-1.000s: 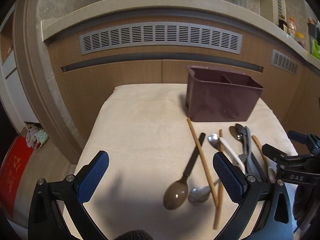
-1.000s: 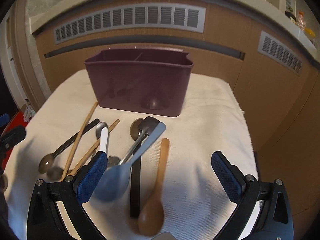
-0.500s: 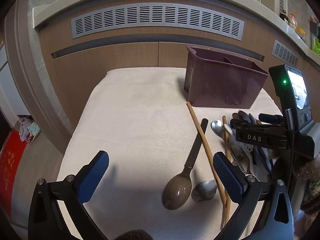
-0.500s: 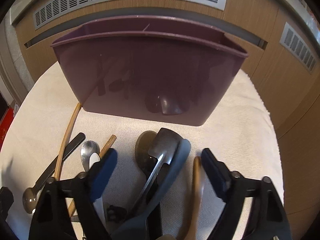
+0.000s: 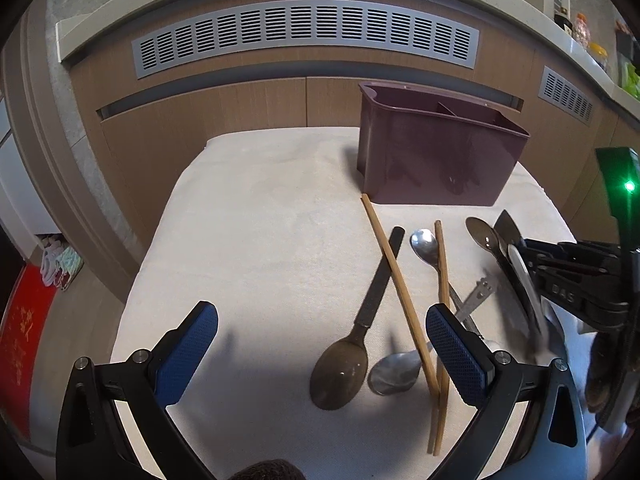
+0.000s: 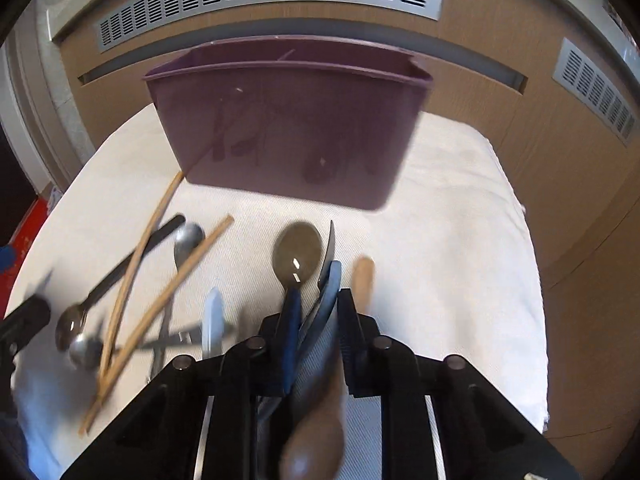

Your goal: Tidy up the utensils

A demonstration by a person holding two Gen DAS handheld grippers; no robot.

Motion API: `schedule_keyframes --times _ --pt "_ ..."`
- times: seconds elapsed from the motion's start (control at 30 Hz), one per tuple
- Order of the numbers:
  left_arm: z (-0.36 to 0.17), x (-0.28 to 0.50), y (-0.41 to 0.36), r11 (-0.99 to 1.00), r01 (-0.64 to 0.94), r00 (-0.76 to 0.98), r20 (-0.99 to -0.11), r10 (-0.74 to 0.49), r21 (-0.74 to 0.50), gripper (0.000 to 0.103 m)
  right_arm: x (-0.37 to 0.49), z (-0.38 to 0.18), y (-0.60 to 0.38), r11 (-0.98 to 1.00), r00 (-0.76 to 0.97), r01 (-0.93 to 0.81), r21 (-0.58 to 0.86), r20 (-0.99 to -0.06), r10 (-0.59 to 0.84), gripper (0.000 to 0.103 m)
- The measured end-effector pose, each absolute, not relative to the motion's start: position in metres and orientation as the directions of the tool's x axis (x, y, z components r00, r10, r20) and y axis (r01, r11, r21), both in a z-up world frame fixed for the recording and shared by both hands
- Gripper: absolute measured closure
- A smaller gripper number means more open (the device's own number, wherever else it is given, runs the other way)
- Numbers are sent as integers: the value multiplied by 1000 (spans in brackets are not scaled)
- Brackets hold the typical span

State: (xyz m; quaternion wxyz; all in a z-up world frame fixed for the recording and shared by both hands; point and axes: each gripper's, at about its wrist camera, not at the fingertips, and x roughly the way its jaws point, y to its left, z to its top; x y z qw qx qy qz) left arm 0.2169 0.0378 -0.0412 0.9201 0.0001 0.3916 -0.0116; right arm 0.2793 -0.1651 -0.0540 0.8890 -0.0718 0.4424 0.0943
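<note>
A maroon utensil holder (image 5: pixel 436 152) stands at the back of a cloth-covered table; it also shows in the right wrist view (image 6: pixel 288 120). My right gripper (image 6: pixel 316 312) is shut on a bundle of utensils: a blue-grey spatula (image 6: pixel 330 284) and a dark spoon (image 6: pixel 298 258), with a wooden spoon (image 6: pixel 362 276) just beside its right finger. In the left wrist view my left gripper (image 5: pixel 320 344) is open and empty above the cloth, with a brown spoon (image 5: pixel 340 372), a steel spoon (image 5: pixel 394 372) and two chopsticks (image 5: pixel 396 280) between its fingers.
A white-handled utensil (image 6: pixel 212 316), a steel spoon (image 6: pixel 186 240) and a fork-like piece (image 5: pixel 478 296) lie loose on the white cloth (image 5: pixel 260 240). Wooden cabinets with grey vents (image 5: pixel 304 36) stand behind the table. The floor drops off at the left.
My right gripper has closed on the bundle of utensils and drawn back from the holder. The loose utensils beside it have shifted. My left gripper stays open, moved slightly forward.
</note>
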Motion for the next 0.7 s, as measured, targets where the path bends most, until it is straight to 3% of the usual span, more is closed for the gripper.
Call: schedule_keyframes --times 0.7 --pt "-50 231 -42 984 178 617 -782 -86 32 0 223 -55 -276 991 645 -102 83 -753 130 90"
